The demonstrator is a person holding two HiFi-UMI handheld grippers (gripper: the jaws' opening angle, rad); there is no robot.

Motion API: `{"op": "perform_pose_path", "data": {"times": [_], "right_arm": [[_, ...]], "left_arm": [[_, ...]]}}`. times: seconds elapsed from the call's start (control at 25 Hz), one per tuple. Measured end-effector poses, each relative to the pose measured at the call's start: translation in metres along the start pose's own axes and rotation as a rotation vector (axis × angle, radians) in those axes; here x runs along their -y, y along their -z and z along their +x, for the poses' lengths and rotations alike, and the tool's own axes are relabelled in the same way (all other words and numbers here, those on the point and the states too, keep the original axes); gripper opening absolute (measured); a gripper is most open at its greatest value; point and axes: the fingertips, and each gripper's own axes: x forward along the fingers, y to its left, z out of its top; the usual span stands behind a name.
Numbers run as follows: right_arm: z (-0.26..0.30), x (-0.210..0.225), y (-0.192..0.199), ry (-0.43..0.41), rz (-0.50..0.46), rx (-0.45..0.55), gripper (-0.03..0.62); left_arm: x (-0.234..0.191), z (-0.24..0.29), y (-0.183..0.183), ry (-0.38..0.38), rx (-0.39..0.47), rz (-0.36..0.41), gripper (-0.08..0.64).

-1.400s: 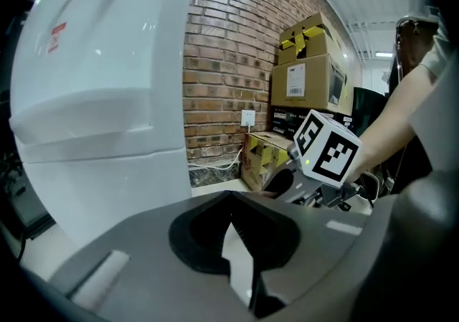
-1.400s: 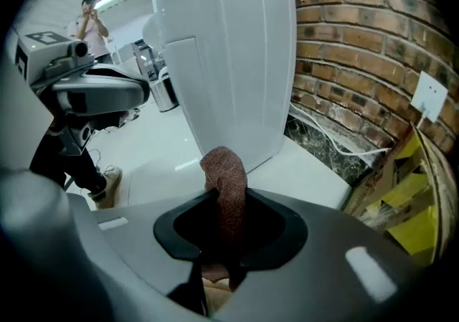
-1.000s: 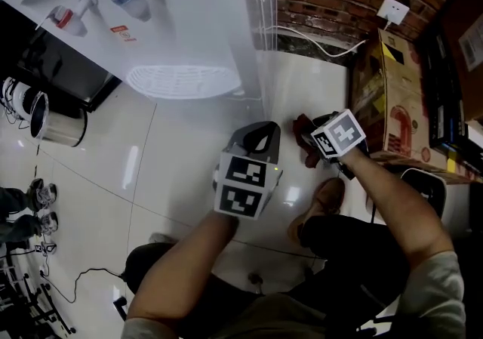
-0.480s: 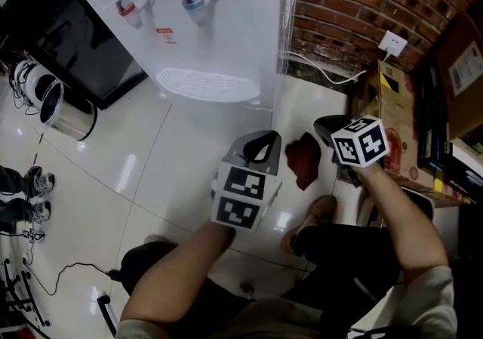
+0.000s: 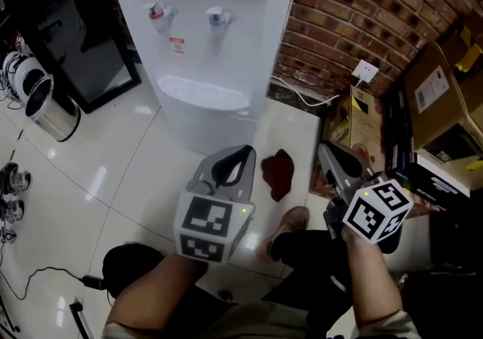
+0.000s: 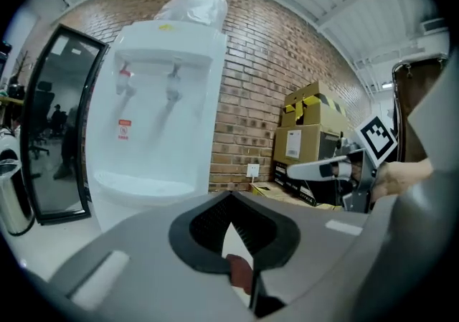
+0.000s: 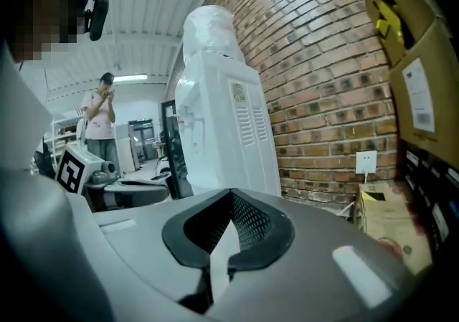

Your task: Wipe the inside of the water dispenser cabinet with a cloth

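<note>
We count two grippers, the left gripper and the right gripper. Ahead of them is one water dispenser with two taps, a red tap and a blue tap. Between the grippers lies one red cloth. Beyond the right gripper is one wall socket.

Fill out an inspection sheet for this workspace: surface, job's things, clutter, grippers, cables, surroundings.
Surface: glossy white tiled floor.
Job's things: water dispenser upright beside the brick wall; red cloth lying on the floor, not held.
Clutter: metal bin; cardboard boxes.
Grippers: left hand-held gripper shut, empty; right hand-held gripper just closed, empty.
Cables: white cable from the wall socket; black cable on the floor.
Surroundings: a person standing far off.
</note>
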Motion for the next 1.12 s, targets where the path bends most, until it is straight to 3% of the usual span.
{"op": "perform_pose_path", "data": {"times": [0.16, 0.32, 1.12], "right_arm": [[-0.011, -0.003, -0.016, 0.045, -0.085, 0.058, 0.011], [-0.019, 0.003, -0.023, 0.08, -0.085, 0.075, 0.011], [-0.026, -0.004, -0.03, 0.098, -0.118, 0.077, 0.011]], "left_arm": [[0.009, 0.004, -0.019, 0.03, 0.06, 0.015, 0.0], [0.005, 0.001, -0.034, 0.014, 0.11, 0.027, 0.0], [0.004, 0.001, -0.036, 0.009, 0.115, 0.022, 0.0]]}}
